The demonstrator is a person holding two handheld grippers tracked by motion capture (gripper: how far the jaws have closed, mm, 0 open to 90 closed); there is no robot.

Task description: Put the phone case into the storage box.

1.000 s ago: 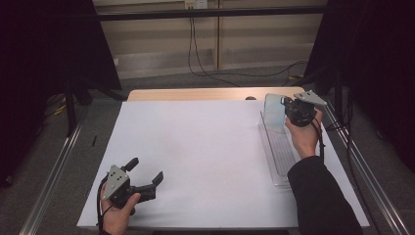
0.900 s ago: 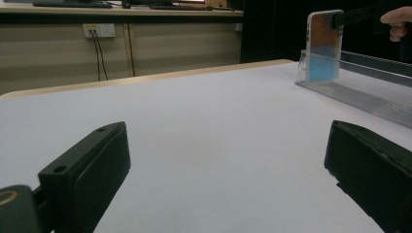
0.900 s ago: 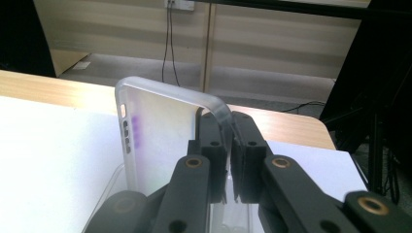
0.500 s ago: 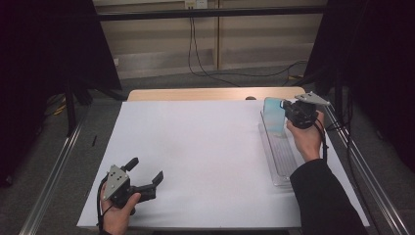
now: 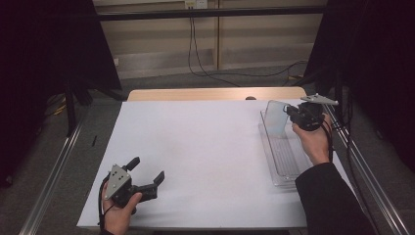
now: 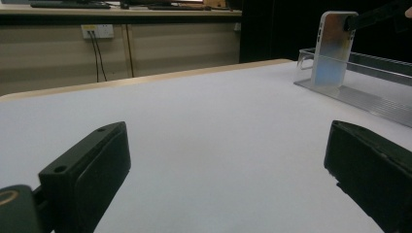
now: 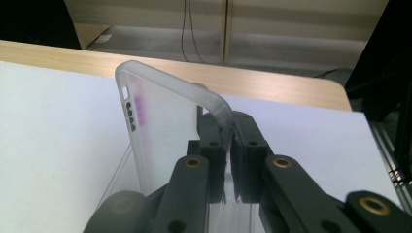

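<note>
One thin edge of the clear phone case (image 7: 165, 131) is all the right gripper (image 7: 228, 160) has, fingers clamped on it over the tray (image 5: 281, 161) at three o'clock. It could flex and slip free. The left gripper (image 5: 147, 174), fingers apart, rests idle on the surface (image 5: 205, 156) at seven o'clock.

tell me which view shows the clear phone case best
The right gripper view: the phone case is close up, its cutouts clear, its edge pinched by the right tool. The left gripper view shows it small, upright over the clear tray. The high view shows it small and faint.

Frosted plastic phone case (image 7: 165, 126), clear glossy tray (image 5: 284, 156)
</note>
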